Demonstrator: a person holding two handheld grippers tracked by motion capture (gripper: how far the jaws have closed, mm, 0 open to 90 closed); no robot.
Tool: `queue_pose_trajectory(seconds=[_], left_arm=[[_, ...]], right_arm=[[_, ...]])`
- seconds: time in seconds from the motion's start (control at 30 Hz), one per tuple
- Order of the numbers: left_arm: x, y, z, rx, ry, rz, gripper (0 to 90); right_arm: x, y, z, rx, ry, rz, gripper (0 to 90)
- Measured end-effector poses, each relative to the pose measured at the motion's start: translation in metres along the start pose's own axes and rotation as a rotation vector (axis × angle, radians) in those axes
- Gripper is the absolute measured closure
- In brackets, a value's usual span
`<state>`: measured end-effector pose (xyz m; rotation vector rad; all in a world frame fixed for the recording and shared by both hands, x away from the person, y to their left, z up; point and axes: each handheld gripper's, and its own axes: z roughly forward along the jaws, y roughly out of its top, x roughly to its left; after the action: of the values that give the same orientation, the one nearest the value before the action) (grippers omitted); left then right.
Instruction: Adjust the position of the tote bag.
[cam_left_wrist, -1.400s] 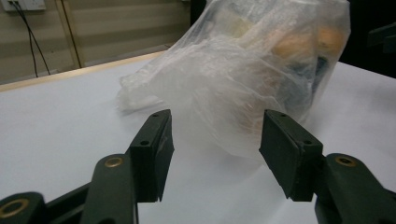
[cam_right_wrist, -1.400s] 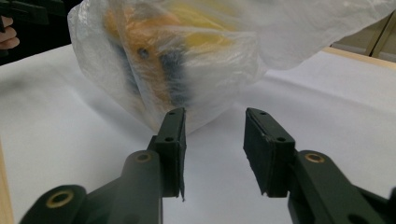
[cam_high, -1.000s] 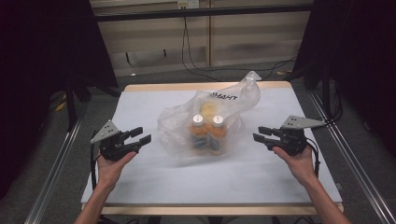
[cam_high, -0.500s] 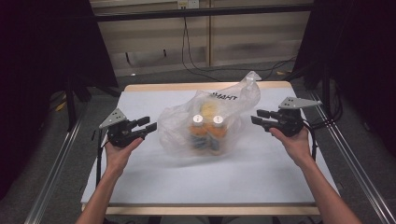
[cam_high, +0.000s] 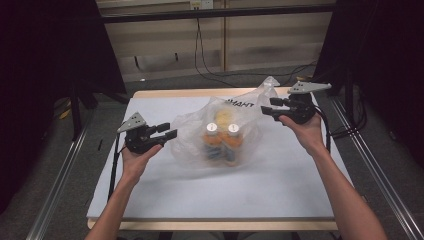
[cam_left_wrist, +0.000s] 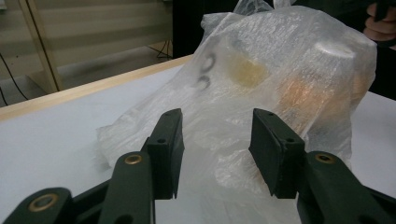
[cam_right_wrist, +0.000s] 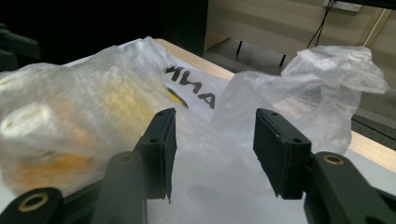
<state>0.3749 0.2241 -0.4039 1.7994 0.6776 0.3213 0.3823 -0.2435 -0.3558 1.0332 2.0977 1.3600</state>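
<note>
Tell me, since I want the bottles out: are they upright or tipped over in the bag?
Upright: both bottles stand in the plastic bag, white caps facing up.

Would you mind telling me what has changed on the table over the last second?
The right gripper moved up the high view to the far end of the plastic bag, by its bunched top, and its jaws have just been opening, gripping nothing yet. The left gripper moved nearer the bag's left side, jaws apart, holding nothing. The bag, the bottles inside it and the table stayed as they were.
</note>
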Motion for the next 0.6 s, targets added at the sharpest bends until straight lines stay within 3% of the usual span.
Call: queue_pose_trajectory(seconds=[0.1,0.27,0.47,0.5,0.6], left_arm=[[0.000,0.001,-0.003,-0.009,0.000,-0.003,53.2],[0.004,0.001,-0.006,-0.026,-0.002,-0.015,52.8],[0.008,0.001,-0.009,-0.032,0.009,-0.027,50.5],[0.008,0.001,-0.009,-0.033,0.012,-0.028,50.1],[0.009,0.001,-0.010,-0.017,0.024,-0.024,48.8]], right_arm=[[-0.007,0.003,0.010,0.011,-0.029,0.011,44.2],[-0.017,0.003,0.023,0.018,-0.019,0.027,41.0],[-0.017,0.005,0.036,0.014,-0.019,0.034,39.4],[-0.018,0.004,0.043,0.018,-0.002,0.044,39.0],[-0.017,0.004,0.051,0.023,0.004,0.053,42.2]])
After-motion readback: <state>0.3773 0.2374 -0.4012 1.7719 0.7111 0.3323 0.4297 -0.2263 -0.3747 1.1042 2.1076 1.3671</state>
